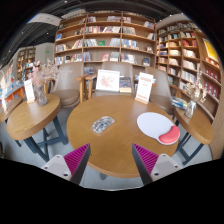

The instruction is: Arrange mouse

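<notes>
We see our gripper (110, 160) spread wide and holding nothing above a round wooden table (110, 140). The mouse (103, 124) lies beyond the fingers, mid-table, left of a white mat (153, 123).

fingers (110, 160) apart, nothing between | round table (95, 145) ahead | likely mouse (103, 124) mid-table | white mat (154, 124) right

Small tabletop object (103, 124) unidentifiable
</notes>
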